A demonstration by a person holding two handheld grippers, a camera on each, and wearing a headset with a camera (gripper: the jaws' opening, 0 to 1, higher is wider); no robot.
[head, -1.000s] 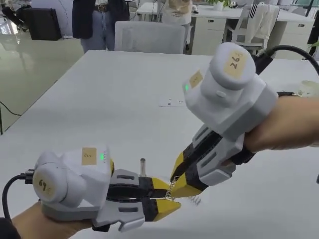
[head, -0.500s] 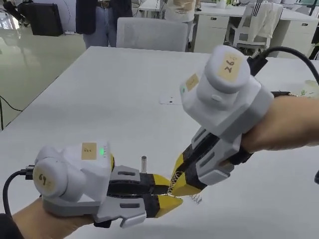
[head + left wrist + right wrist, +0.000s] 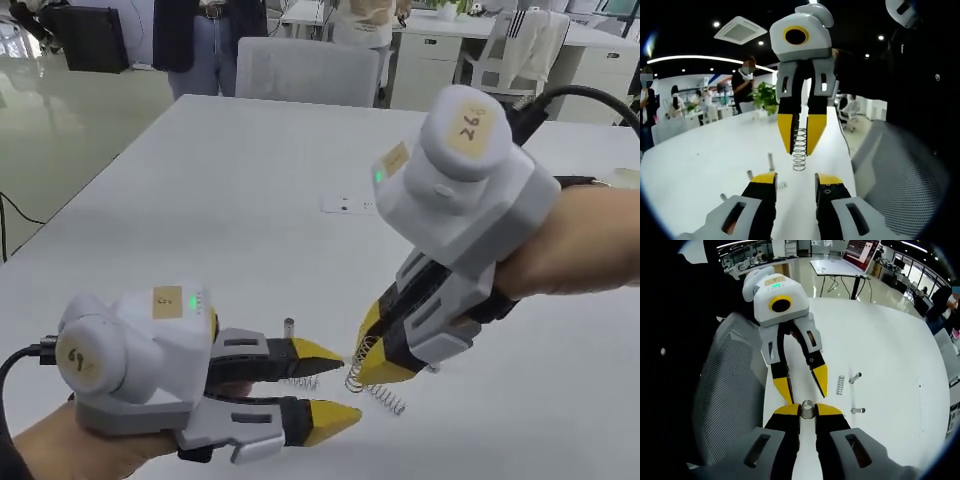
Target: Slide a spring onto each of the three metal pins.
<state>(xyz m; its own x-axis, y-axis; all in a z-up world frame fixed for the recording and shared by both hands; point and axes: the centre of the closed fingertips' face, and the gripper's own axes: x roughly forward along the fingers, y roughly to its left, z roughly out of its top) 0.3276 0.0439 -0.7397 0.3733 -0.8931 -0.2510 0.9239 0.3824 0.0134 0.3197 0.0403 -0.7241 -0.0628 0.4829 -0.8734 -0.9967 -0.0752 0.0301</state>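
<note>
My right gripper (image 3: 373, 356) reaches down from the upper right, shut on a small steel spring (image 3: 357, 367) that hangs from its yellow tips. From its own camera, the spring (image 3: 808, 407) sits end-on between the shut right gripper (image 3: 808, 415). My left gripper (image 3: 341, 383) lies low at the left, open and holding nothing, its tips facing the spring. A short metal pin (image 3: 288, 329) stands upright just beyond it. The left gripper view has three pins (image 3: 771, 161) in a row on the table. A second spring (image 3: 386, 398) lies loose on the table under the right gripper.
The white table (image 3: 230, 190) stretches wide and bare toward the far side, with a small white tag (image 3: 343, 205) lying on it. A grey chair (image 3: 305, 72) stands at the far edge. People stand behind it.
The left gripper's jaws have spread wider and drawn back from the spring. The right gripper has lifted slightly with the spring still in it.
</note>
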